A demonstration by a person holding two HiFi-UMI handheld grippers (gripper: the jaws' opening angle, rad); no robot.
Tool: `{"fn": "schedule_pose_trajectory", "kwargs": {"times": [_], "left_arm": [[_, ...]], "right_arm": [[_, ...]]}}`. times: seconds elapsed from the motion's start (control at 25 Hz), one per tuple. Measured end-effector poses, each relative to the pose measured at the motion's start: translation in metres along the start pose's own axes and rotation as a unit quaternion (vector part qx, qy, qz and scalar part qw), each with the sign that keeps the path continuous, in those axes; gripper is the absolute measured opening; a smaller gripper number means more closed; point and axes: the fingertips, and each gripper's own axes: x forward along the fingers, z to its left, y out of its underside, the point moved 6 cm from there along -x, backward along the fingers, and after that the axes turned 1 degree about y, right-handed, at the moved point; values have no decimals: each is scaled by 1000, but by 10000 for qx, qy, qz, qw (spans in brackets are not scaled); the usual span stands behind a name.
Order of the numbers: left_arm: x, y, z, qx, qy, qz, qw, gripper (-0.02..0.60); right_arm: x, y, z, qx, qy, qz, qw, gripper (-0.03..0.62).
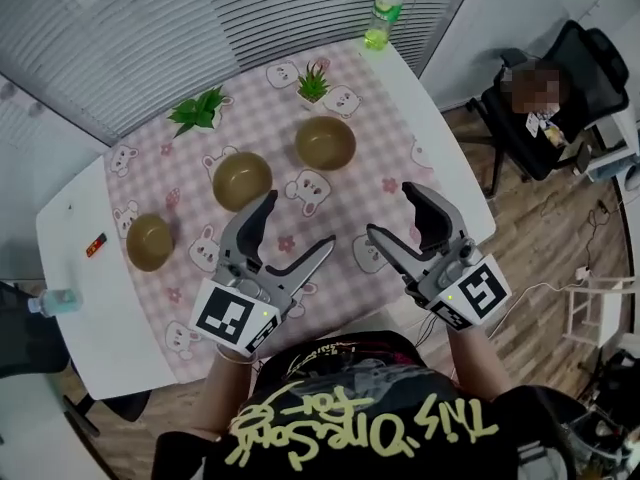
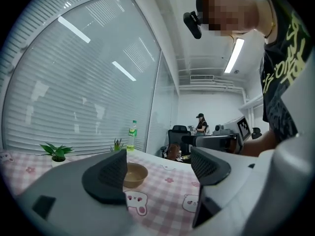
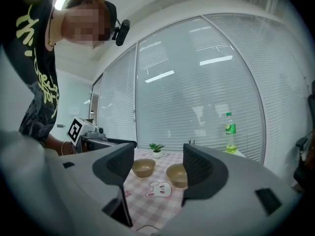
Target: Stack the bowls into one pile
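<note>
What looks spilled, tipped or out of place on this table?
Nothing stands out. The left bowl, middle bowl and right bowl sit upright and apart on the tablecloth; the green bottle stands straight; nothing is spilled.

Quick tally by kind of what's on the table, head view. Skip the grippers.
bowls: 3
potted plants: 2
green bottle: 1
small black-and-red item: 1
Total: 7

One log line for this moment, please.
left tool open, empty | right tool open, empty | left brown round bowl, middle bowl, right bowl apart on pink checked tablecloth | stacking not started
</note>
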Motion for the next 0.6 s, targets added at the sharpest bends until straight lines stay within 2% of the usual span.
{"fn": "schedule_pose_trajectory", "kwargs": {"times": [0.28,0.4,0.52,0.6], "left_arm": [[34,11,7,-57,-420,156,9990,399],[46,16,10,-88,-612,225,9978,399],[56,23,12,-125,-774,402,9961,399],[62,28,15,-146,-865,426,9952,399]], "right_arm": [[20,1,-44,-237,-712,57,9972,298],[27,7,-58,-220,-962,261,9948,298],[37,10,-72,-450,-1286,271,9903,298],[42,16,-79,-501,-1421,480,9874,298]]}}
